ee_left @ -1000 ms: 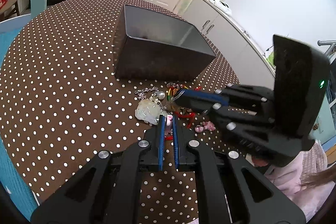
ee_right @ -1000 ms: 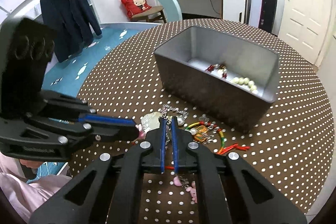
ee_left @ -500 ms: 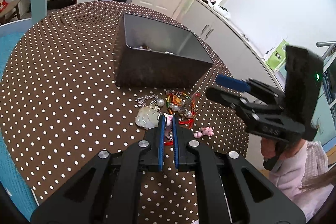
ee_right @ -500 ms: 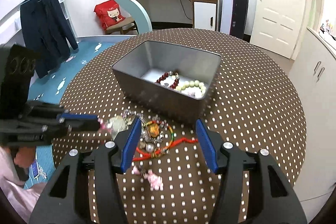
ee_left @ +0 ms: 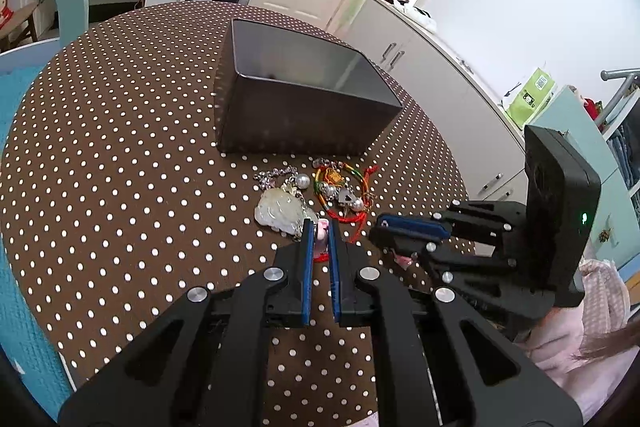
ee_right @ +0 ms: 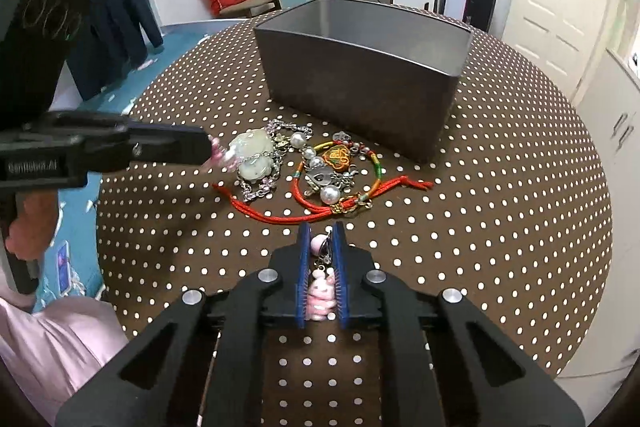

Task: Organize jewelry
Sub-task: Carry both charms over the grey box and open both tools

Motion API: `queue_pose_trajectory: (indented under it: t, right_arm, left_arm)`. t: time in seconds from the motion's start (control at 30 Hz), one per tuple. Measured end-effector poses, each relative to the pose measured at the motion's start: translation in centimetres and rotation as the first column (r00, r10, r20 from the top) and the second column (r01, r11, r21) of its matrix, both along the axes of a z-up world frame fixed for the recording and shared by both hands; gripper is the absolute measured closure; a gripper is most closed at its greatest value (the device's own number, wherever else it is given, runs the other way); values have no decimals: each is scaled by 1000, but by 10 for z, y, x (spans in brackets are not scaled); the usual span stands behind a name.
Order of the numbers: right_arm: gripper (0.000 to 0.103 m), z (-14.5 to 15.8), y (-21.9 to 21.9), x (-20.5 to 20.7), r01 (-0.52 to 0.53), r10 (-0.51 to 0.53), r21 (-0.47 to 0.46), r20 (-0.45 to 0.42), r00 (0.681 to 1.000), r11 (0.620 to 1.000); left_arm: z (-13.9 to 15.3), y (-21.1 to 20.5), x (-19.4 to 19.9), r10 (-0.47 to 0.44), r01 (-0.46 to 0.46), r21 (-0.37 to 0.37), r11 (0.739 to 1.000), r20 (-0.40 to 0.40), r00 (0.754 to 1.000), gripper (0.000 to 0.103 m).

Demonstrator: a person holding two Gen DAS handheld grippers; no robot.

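A pile of jewelry lies on the dotted table in front of a grey metal box (ee_right: 360, 75): a pale jade pendant (ee_right: 254, 155) on a silver chain, a red cord bracelet (ee_right: 332, 183) with pearls and charms. My right gripper (ee_right: 320, 239) is shut on a pink charm (ee_right: 320, 291) low over the table. My left gripper (ee_left: 320, 231) is shut on a small pink bead piece (ee_left: 321, 233) beside the pendant (ee_left: 278, 209). The left gripper shows in the right wrist view (ee_right: 210, 147); the right gripper shows in the left wrist view (ee_left: 384, 227).
The box (ee_left: 304, 107) stands open-topped behind the pile. The round table edge (ee_right: 592, 227) curves close on the right. White cabinets (ee_left: 440, 75) stand past the table.
My right gripper came back down from above the box, closed from wide open and now grips the pink charm. My left gripper stayed shut near the pendant.
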State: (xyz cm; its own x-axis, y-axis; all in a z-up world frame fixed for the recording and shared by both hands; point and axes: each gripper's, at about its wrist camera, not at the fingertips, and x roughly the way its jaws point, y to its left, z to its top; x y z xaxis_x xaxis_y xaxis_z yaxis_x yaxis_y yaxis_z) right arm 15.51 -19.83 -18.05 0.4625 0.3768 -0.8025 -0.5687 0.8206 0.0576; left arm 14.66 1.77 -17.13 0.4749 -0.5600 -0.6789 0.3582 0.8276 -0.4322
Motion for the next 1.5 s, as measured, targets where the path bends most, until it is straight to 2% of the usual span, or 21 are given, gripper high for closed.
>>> queue_pose_trajectory:
  t: [0.17, 0.37, 0.7, 0.87, 1.0, 1.3, 1.33, 1.4, 1.43, 1.5]
  right_arm:
    - [93, 5, -5, 5, 48, -48, 6, 8, 999, 999]
    - [93, 30, -14, 11, 86, -89, 37, 67, 994, 996]
    - [93, 79, -12, 32, 61, -74, 68, 199, 977, 996]
    - [93, 94, -14, 51, 58, -80, 97, 232, 970, 994]
    - [93, 92, -14, 71, 60, -86, 125, 210, 974, 990]
    - [92, 73, -9, 98, 55, -73, 123, 140, 988, 991]
    - [88, 73, -10, 99, 61, -78, 123, 140, 987, 991]
    - [56, 71, -14, 99, 89, -106, 127, 136, 985, 988]
    - [38, 72, -16, 99, 105, -123, 125, 144, 982, 987]
    - [37, 72, -21, 98, 119, -139, 140, 141, 980, 983]
  left_arm:
    - [2, -2, -1, 0, 0, 2, 1000, 6, 1000, 96]
    - [16, -2, 0, 4, -5, 12, 1000, 56, 998, 96]
    - [58, 0, 27, 29, -32, 13, 999, 166, 986, 96]
    - [79, -2, 49, 37, -37, -8, 999, 214, 976, 96]
    - [81, -9, 71, 35, -32, -17, 999, 209, 977, 96]
    - [55, -25, 115, 35, -38, 25, 999, 110, 993, 96]
    - [52, -25, 119, 43, -47, 36, 998, 100, 994, 95]
    - [47, -23, 122, 56, -59, 48, 997, 78, 995, 94]
    - [45, -23, 124, 57, -60, 52, 997, 64, 996, 89]
    - [44, -23, 125, 53, -56, 57, 997, 60, 997, 86]
